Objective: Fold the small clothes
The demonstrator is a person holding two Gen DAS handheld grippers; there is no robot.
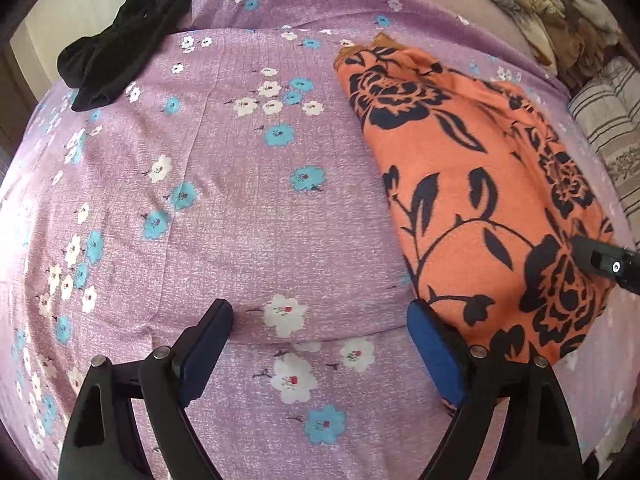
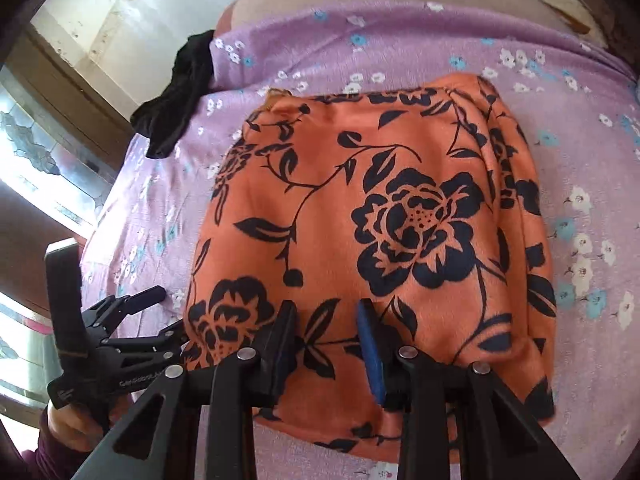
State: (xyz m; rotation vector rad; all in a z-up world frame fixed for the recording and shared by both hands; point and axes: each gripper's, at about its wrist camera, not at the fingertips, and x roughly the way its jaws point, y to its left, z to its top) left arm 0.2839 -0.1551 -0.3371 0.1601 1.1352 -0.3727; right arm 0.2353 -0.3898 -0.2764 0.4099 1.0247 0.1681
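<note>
An orange cloth with black flowers point(image 1: 472, 184) lies folded on the purple flowered bedsheet point(image 1: 224, 152), to the right in the left wrist view. My left gripper point(image 1: 320, 320) stands wide open over bare sheet, its right finger at the cloth's near left edge, with nothing between the fingers. In the right wrist view my right gripper point(image 2: 326, 320) hovers over the near part of the orange cloth point(image 2: 380, 208). Its jaws stand a narrow gap apart, with flat cloth showing between them and no fold pinched. The left gripper point(image 2: 160, 316) shows at the cloth's left edge, held by a hand point(image 2: 68, 420).
A black garment point(image 1: 120, 44) lies crumpled at the bed's far left edge. A heap of other clothes point(image 1: 560, 12) and a striped fabric point(image 1: 608, 120) lie at the far right. A wall and a window point(image 2: 48, 160) stand beyond the bed's left side.
</note>
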